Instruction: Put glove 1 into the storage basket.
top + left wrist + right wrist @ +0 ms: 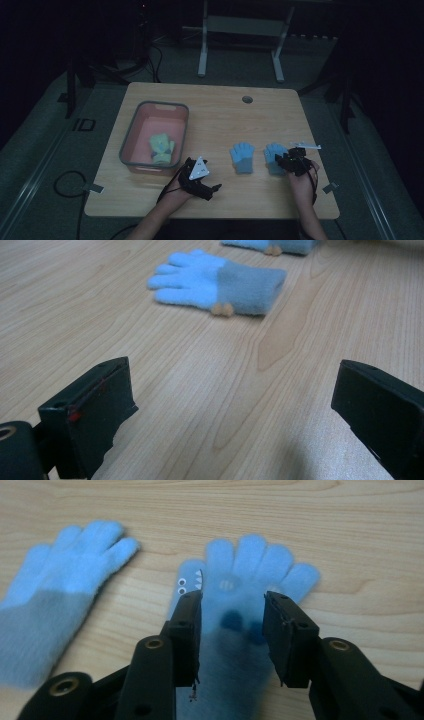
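Two light-blue gloves with grey cuffs lie flat on the wooden table (220,115). The plain one (242,157) (220,282) (60,580) is to the left. The other glove (272,152) (245,565) has googly eyes and teeth on its thumb. My right gripper (282,159) (232,610) hovers over this glove's palm, jaws apart on either side and not pressing it. My left gripper (214,192) (235,405) rests low near the front edge, left of the plain glove, wide open with bare wood between its jaws.
A pink basket with a grey rim (131,131) stands at the table's left and holds a green glove (162,147). A round cable hole (247,99) sits near the far edge. Table legs and cables lie on the floor beyond.
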`<state>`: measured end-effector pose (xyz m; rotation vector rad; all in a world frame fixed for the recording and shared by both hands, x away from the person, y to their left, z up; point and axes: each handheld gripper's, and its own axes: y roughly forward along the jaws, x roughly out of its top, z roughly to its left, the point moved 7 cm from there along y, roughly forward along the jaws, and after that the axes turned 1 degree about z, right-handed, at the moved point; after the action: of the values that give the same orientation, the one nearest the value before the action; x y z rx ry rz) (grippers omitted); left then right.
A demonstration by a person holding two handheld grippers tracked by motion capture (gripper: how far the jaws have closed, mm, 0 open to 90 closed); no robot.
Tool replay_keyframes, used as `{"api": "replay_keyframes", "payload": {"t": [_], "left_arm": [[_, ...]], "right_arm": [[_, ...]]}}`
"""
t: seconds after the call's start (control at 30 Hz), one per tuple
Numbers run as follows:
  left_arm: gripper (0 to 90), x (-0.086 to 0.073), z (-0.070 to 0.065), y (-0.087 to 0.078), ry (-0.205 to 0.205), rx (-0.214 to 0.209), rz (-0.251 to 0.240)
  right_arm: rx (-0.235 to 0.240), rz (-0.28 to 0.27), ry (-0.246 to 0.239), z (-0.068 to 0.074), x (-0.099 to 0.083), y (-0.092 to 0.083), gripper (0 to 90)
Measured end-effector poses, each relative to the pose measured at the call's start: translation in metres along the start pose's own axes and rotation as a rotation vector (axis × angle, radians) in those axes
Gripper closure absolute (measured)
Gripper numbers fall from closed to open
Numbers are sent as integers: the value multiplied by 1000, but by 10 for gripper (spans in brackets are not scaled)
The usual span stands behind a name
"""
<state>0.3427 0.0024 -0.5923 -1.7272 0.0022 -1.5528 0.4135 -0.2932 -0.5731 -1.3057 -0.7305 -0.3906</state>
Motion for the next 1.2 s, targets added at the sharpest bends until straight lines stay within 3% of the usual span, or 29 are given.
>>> {"api": "replay_keyframes", "payload": {"t": [0.1,0.13,0.23,0.27,0.33,0.4,0.43,0.53,0.57,0.67,0.93,1.07,1.2], "left_arm": [[29,0,0,0,-1,-2,2],[29,0,-1,0,3,-3,5],[29,-1,-1,0,1,-4,5],[30,0,-1,0,1,-5,5],[30,0,0,0,-1,-4,3],[30,0,0,0,-1,-4,3],[29,0,0,0,-2,-4,3],[29,0,-1,0,-3,-6,2],[30,0,-1,-1,-3,-6,1],[29,0,-1,-1,-3,-6,-1],[30,-1,-1,-2,0,-7,-1],[30,-1,-1,-1,4,-8,3],[29,-2,-1,-1,5,-6,4]], "right_arm": [[41,4,-13,-4,3,-5,605],[84,7,-48,-7,5,-9,618],[110,18,-77,-11,6,-12,630],[158,14,-120,-11,6,-15,635],[164,19,-140,-12,6,-16,641],[203,16,-187,-11,6,-17,641],[217,19,-245,-10,6,-17,646],[244,11,-282,-8,6,-16,653],[259,7,-317,-6,6,-14,652],[274,10,-337,-5,7,-7,653],[235,39,-352,-12,0,11,642],[227,54,-318,-20,-7,18,609],[222,38,-319,-20,-10,19,624]]}}
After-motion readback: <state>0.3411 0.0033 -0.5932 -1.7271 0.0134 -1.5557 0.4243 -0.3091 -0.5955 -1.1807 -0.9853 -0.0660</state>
